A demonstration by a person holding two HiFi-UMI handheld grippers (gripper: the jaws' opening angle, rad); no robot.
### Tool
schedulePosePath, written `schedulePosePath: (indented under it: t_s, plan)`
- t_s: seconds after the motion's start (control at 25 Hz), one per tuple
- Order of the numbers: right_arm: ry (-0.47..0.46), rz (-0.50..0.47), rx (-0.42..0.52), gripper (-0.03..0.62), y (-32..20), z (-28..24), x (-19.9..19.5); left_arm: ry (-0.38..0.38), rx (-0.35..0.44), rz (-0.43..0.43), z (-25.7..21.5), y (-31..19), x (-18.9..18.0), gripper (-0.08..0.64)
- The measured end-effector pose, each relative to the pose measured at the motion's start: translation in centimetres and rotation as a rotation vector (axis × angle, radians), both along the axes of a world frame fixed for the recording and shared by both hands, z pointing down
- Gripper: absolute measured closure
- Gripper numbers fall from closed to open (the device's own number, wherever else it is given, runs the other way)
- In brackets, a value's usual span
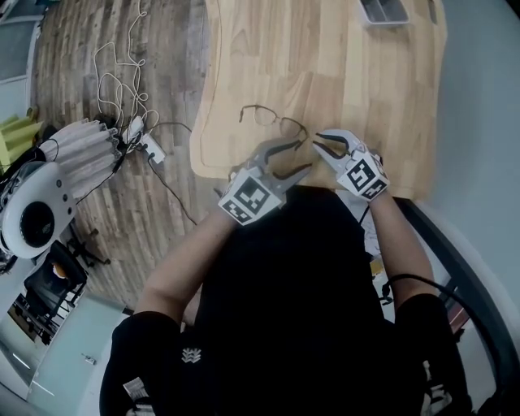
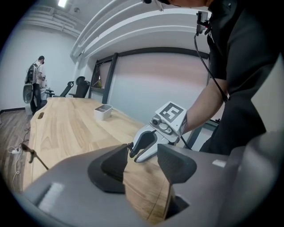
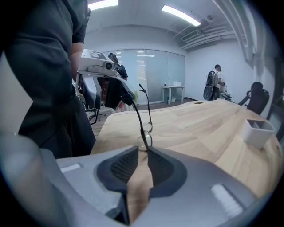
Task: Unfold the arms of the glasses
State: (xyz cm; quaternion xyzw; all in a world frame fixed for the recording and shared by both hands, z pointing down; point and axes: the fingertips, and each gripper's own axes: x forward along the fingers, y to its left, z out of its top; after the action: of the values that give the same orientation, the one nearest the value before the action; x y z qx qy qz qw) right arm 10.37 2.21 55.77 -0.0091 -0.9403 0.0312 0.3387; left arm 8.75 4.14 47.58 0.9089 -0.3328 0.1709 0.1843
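Thin dark-framed glasses point(image 1: 273, 120) lie on the wooden table point(image 1: 325, 57) just beyond both grippers. In the right gripper view one arm of the glasses point(image 3: 138, 122) rises from between my right gripper's point(image 3: 143, 159) pads toward the left gripper point(image 3: 116, 91). It runs along one pad, with a narrow strip of table showing in the gap beside it. My right gripper point(image 1: 317, 142) sits at the near right end of the frame. Just left of it, my left gripper point(image 1: 299, 156) has its jaws spread wide, the arm's tip close by one pad point(image 2: 116, 165) and nothing pinched.
A small white container point(image 1: 383, 10) stands at the table's far edge. The table's near edge point(image 1: 244, 172) runs under my hands. On the floor to the left lie cables and a power strip point(image 1: 146, 145) and a white round device point(image 1: 36, 213). A person point(image 3: 215, 80) stands far off.
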Motion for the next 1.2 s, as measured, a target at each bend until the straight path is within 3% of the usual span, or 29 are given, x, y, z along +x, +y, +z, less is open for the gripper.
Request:
schedulePosePath:
  t_s: [0.36,0.6,0.76,0.88,1.0,1.2]
  plan:
    - [-0.01,0.16,-0.036,0.535,-0.1,0.3,4.2,-0.005,0.004,0.013,-0.4,1.2,2.8,0.337]
    - [-0.087,0.309,-0.061,0.535,-1.1,-2.4,5.6,0.023,0.026,-0.021,-2.7,1.7,2.0,0.345]
    - [-0.207,0.461,-0.034,0.538,-2.1,-7.6,5.3,0.05,0.085,-0.128,-6.2,2.4,-3.0,0.398]
    - [-0.307,0.571,0.017,0.552,-2.8,-12.4,3.9,-0.016,0.156,-0.272,-8.5,2.3,-8.9,0.554]
    - [-0.369,0.632,0.043,0.561,-3.1,-15.6,2.3,-0.06,0.194,-0.391,-9.7,1.6,-14.0,0.555]
    - [-0.375,0.658,0.086,0.591,-3.0,-17.5,0.3,-0.079,0.252,-0.519,-11.2,0.4,-19.5,0.555]
